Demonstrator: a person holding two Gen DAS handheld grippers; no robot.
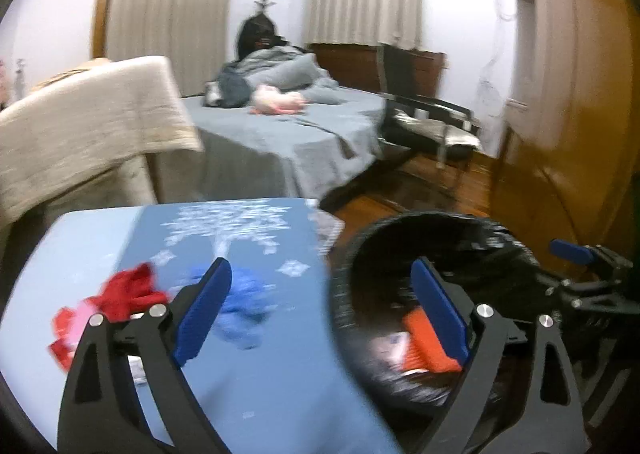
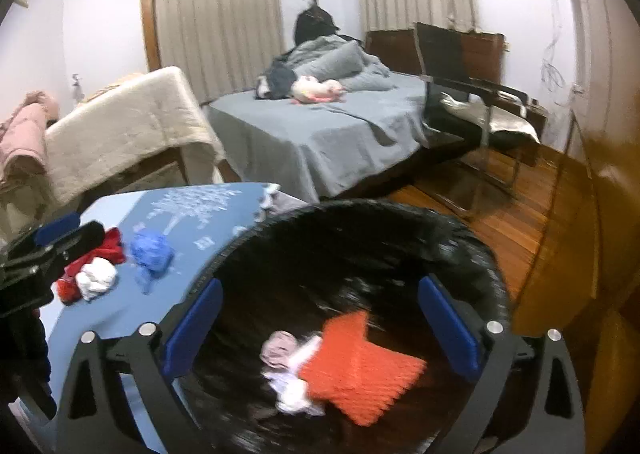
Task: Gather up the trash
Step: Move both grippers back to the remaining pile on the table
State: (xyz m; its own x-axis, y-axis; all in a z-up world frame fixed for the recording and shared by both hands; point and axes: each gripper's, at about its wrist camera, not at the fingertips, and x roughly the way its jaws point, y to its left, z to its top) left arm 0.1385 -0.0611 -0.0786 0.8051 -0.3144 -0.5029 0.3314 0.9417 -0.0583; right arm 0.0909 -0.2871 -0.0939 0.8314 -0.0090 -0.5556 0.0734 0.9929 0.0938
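R gripper [image 2: 320, 328] jaws spread wide, nothing gripped, over black-lined bin [image 2: 460, 238]. Orange packet [image 2: 360, 366] + white scraps [image 2: 296, 390] inside bin. L gripper [image 1: 320, 314] also released, empty. Red [image 2: 102, 250], white [image 2: 96, 278], blue [image 2: 152, 252] trash on blue table [image 2: 224, 230] beside bin.

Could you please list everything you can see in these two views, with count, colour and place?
bin: one, black-lined, beside the table
orange piece: one, orange, inside the bin
pale scraps: a few, white and pinkish, inside the bin beside the orange piece
table: one, blue cloth with white print, left of the bin
blue wad: one, blue, on the table
red and white wads: a cluster, on the table left of the blue wad
bed: one, grey sheet, behind the table
chair: one, dark, right of the bed
left gripper: one, blue pads, open, nothing between
right gripper: one, blue pads, open over the bin
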